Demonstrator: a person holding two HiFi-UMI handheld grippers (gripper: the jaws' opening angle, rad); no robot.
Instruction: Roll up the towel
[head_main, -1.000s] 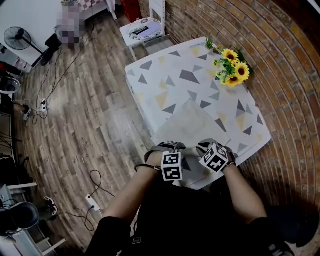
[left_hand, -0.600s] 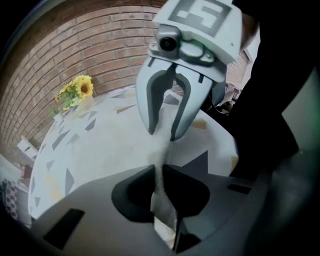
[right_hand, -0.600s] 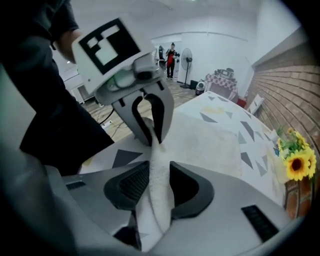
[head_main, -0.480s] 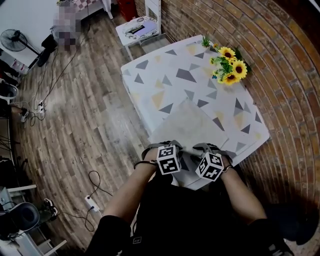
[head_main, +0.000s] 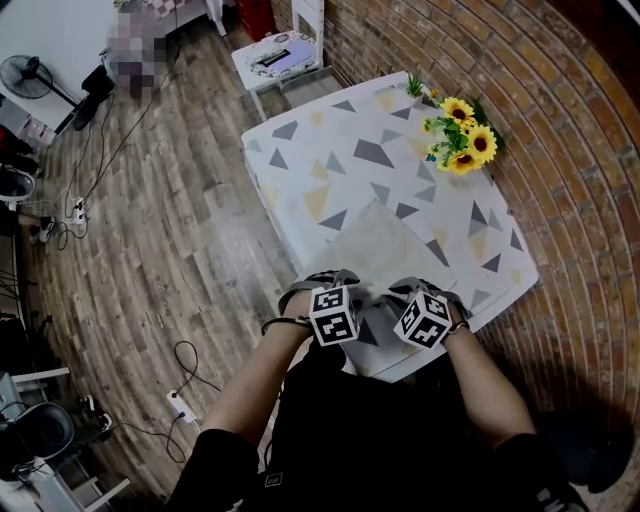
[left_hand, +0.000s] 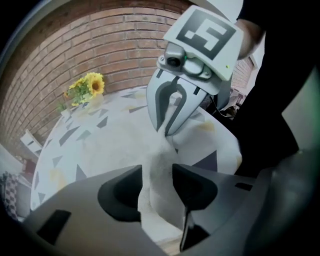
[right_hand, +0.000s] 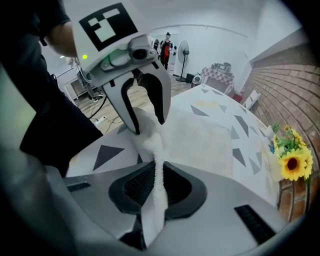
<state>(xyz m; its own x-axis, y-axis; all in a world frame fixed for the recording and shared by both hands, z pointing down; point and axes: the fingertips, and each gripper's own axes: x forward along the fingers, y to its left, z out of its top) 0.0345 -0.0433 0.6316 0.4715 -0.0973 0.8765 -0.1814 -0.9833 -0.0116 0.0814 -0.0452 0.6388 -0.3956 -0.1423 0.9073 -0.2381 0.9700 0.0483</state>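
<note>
My right claw (right_hand: 159, 177) is closing on the towel (right_hand: 200, 135). A thin, stood-up ridge of the towel's near edge runs between its ribbed pads, and they pinch it. My left claw (left_hand: 156, 172) is opening. A thicker fold of the same edge fills the gap between its jaws, but I judge the pads are not pressing on it. The two claws sit near each other, tips pointed steeply down at the near edge of the table (head_main: 330, 160). The rest of the towel lies flat ahead of both tips, reaching toward the table's middle. The sunflowers (head_main: 462, 140) stand well ahead and off to my right, clear of the work.

The step in hand, as I read it, is starting the roll at the near edge. To do it well, one claw should hold the fold while the other takes a fresh bite, so the turn does not spring open. Both bites should sit level along the edge, or the roll will go cone-shaped. I want the fold tucked tight and turned away from me, over the flat cloth ahead of my tips, without dragging the whole towel across the tabletop.
</note>
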